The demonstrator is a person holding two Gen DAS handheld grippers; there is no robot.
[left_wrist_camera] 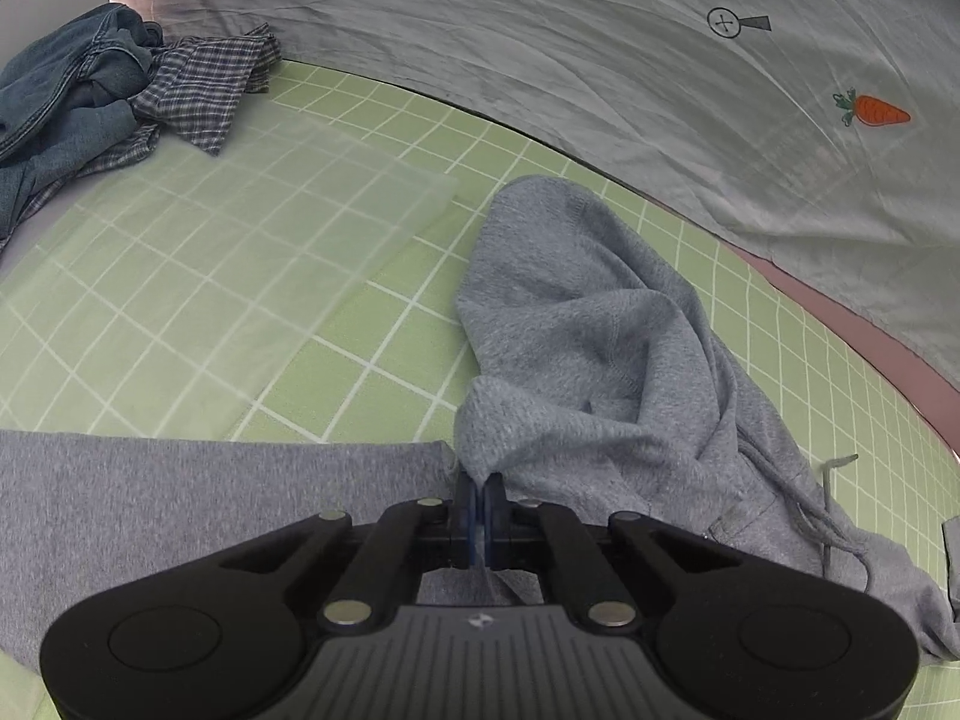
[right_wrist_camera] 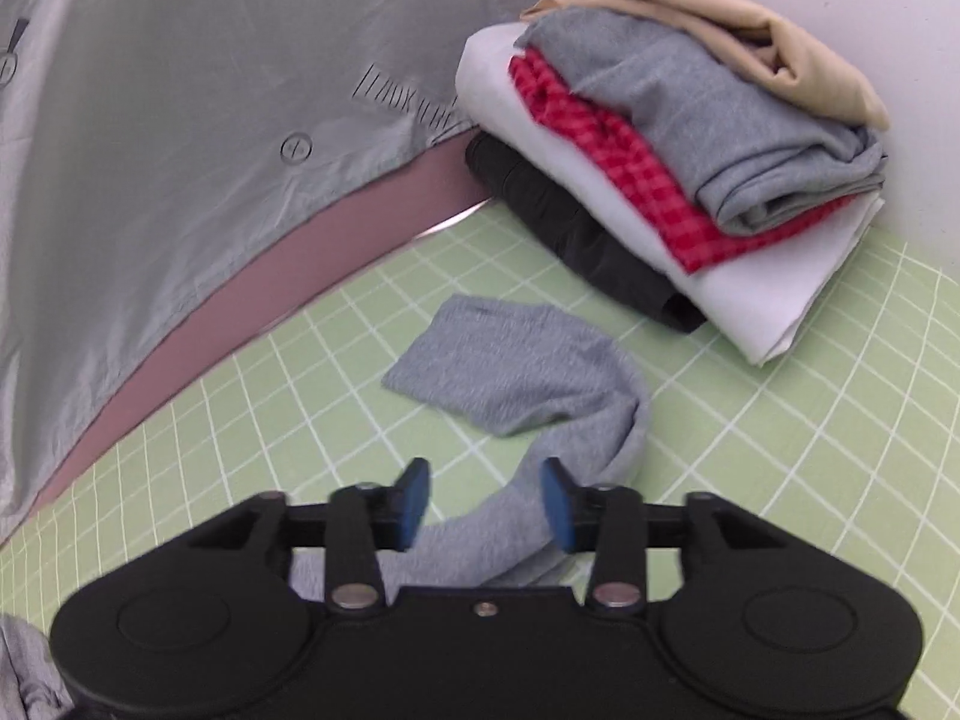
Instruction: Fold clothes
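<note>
Grey hoodie point(left_wrist_camera: 600, 324): heathered fleece knit, soft and bulky, lying rumpled on the green cutting mat point(left_wrist_camera: 372, 360) from the centre toward 4 o'clock of the left wrist view; hood peaked toward 12 o'clock, stitched seams visible, a grey drawstring point(left_wrist_camera: 804, 504) trailing at 4 o'clock, a flatter panel spread toward 8 o'clock. Left gripper point(left_wrist_camera: 479, 489): black linkage, blue pads, jaws closed together on a pinched fold of the hoodie fabric at 6 o'clock. In the right wrist view a sleeve point(right_wrist_camera: 528, 372) of the same grey knit runs from the bottom centre up to a flat ribbed cuff end at the middle of the frame. Right gripper point(right_wrist_camera: 483, 501): jaws standing about half apart, blue pads point(right_wrist_camera: 414, 498) either side of the sleeve and not pressing on it; nothing held. Mat: pale green, white grid lines, with a translucent plastic sheet point(left_wrist_camera: 252, 228) overlying it at 10 o'clock in the left view. Unfolded heap at 10 o'clock: denim garment point(left_wrist_camera: 66, 90) and a blue-and-white checked shirt point(left_wrist_camera: 204, 90). Folded stack point(right_wrist_camera: 690, 138) at 1 o'clock in the right view: black, white, red check, grey knit, beige on top. Backdrop: creased grey cloth point(left_wrist_camera: 540, 48) bearing a carrot motif point(left_wrist_camera: 876, 111) and printed markers.
</note>
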